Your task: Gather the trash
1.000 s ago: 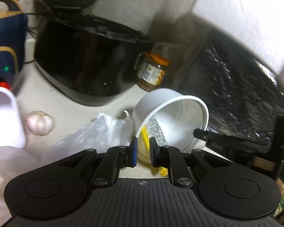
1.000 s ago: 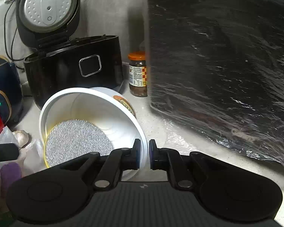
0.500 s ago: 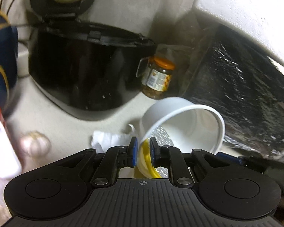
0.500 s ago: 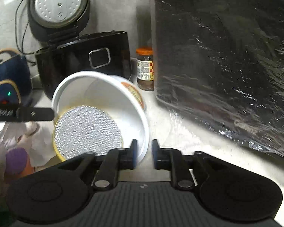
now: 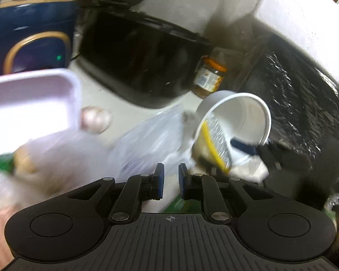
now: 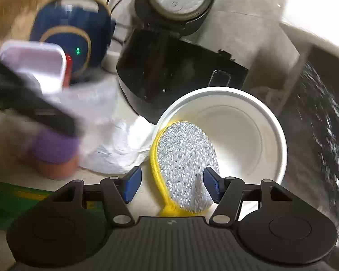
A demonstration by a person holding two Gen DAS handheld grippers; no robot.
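A white paper bowl (image 6: 237, 133) lies tipped on its side on the counter, its peeled foil lid (image 6: 185, 164) with a yellow rim hanging at the mouth. My right gripper (image 6: 172, 184) is open, its blue pads either side of the lid's lower part. The bowl also shows in the left wrist view (image 5: 239, 122), right of centre, with the right gripper's finger (image 5: 244, 145) at its rim. My left gripper (image 5: 168, 180) is nearly shut and empty, above a clear plastic bag (image 5: 133, 149). A crumpled white tissue (image 6: 122, 149) lies left of the bowl.
A black rice cooker (image 6: 169, 72) with its lid up stands behind the bowl. A blue appliance (image 6: 70, 36), a white tray (image 5: 31, 103), a garlic bulb (image 5: 95, 119) and an orange-lidded jar (image 5: 209, 79) are around. A large black foil-wrapped block (image 5: 293, 103) fills the right.
My right gripper has opened and let go of the bowl's rim; it now straddles the foil lid. My left gripper has let go of the lid and drawn back to the left over the bag.
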